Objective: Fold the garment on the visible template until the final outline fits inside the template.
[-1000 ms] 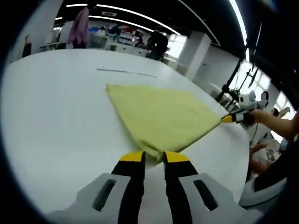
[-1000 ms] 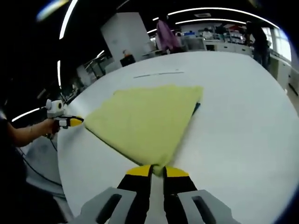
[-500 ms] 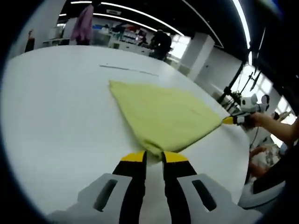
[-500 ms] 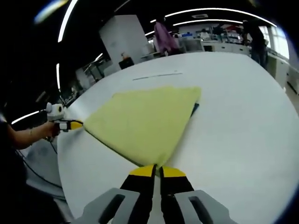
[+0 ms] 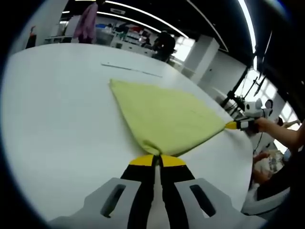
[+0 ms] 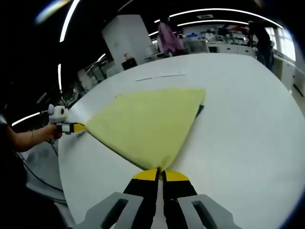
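Observation:
A yellow-green garment (image 5: pixel 164 117) lies flat on the white table (image 5: pixel 57 114). My left gripper (image 5: pixel 157 160) is shut on its near corner. The right gripper (image 5: pixel 233 125) shows at the right of the left gripper view, held by a hand and pinching another corner. In the right gripper view the same garment (image 6: pixel 147 124) spreads ahead, with my right gripper (image 6: pixel 160 174) shut on its near corner. The left gripper (image 6: pixel 76 128) is at the garment's left corner there. A dark blue strip of the template (image 6: pixel 199 110) peeks out at the garment's right edge.
A thin dark line (image 5: pixel 131 70) is marked on the table beyond the garment. The table edge (image 5: pixel 245 157) runs close on the right in the left gripper view. People and shelves (image 6: pixel 214 38) stand far behind. A pink garment (image 5: pixel 86 24) hangs at the back.
Both grippers have shut on the garment's corners; their jaws stood slightly apart a second ago. The garment lies much as before.

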Tool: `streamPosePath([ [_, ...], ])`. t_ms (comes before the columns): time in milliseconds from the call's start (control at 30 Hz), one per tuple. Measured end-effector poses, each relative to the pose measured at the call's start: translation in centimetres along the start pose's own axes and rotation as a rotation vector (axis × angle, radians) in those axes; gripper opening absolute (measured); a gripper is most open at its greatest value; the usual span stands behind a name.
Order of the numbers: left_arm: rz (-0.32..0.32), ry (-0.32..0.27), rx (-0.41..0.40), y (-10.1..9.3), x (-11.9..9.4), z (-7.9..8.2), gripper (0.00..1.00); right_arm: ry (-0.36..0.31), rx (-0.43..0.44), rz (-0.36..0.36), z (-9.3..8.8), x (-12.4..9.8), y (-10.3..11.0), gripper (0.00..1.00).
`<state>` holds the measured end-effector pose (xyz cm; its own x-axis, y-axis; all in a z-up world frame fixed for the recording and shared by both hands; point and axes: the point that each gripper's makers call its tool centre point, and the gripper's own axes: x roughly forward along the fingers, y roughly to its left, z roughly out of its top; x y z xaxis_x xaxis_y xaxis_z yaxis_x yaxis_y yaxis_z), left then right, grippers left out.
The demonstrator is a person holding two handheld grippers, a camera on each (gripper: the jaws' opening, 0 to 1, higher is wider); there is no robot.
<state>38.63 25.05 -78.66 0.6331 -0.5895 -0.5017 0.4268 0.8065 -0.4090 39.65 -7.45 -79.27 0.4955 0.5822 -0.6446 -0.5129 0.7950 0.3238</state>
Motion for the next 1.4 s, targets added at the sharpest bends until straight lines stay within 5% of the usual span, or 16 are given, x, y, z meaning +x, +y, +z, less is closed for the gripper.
streamPosePath([
  [767, 0.032, 0.044, 0.098, 1.0, -1.4, -0.3, 0.00, -0.009, -0.029, -0.003, 0.4, -1.1, -0.6, 0.00],
  [1400, 0.041, 0.092, 0.172, 0.5, -1.5, -1.2, 0.00, 0.041, -0.074, -0.003, -0.9, -1.7, -0.2, 0.00],
])
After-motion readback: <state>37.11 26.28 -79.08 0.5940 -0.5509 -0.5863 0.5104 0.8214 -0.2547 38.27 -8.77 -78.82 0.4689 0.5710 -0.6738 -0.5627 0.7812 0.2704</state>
